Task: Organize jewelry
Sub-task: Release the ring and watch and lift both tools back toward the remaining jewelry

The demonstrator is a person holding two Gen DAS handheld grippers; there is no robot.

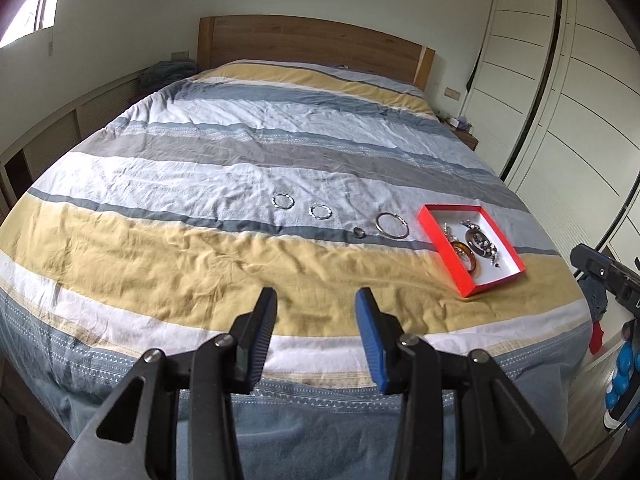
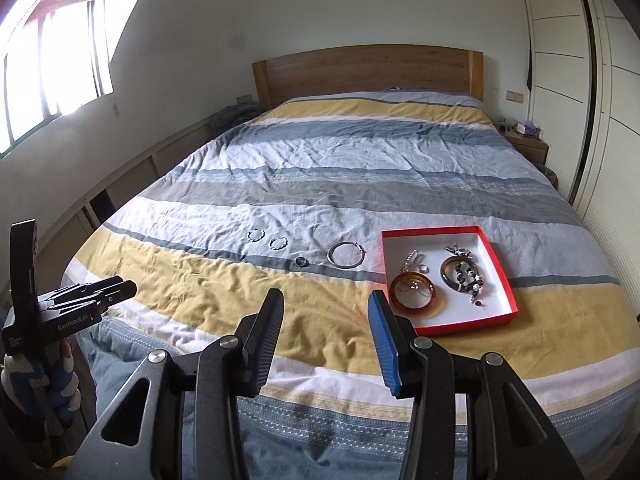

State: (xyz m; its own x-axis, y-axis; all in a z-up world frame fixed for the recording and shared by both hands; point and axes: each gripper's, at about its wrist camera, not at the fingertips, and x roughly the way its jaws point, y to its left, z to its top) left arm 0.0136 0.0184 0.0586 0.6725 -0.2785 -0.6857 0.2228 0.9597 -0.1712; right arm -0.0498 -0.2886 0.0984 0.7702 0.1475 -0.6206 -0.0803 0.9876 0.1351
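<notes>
A red box [image 2: 498,264] with a white inside lies on the striped bed and holds an amber bangle [image 2: 416,290], a brown bangle [image 2: 450,276] and beaded pieces. It also shows in the left wrist view [image 1: 442,242]. Left of it on the cover lie a large silver hoop [image 2: 345,255], a small dark ring [image 2: 301,261] and two small silver hoops [image 2: 277,243] [image 2: 255,235]. The same row shows in the left wrist view: hoop [image 1: 392,225], ring [image 1: 359,232], small hoops [image 1: 320,211] [image 1: 283,201]. My left gripper [image 1: 316,300] and right gripper [image 2: 328,304] are both open and empty, above the foot of the bed.
The bed cover [image 2: 320,184] runs back to a wooden headboard [image 2: 368,72]. A white wardrobe [image 2: 580,80] stands at the right and a nightstand [image 2: 526,142] beside the headboard. A window [image 2: 48,68] is at the left. The left gripper body [image 2: 72,304] shows low left in the right wrist view.
</notes>
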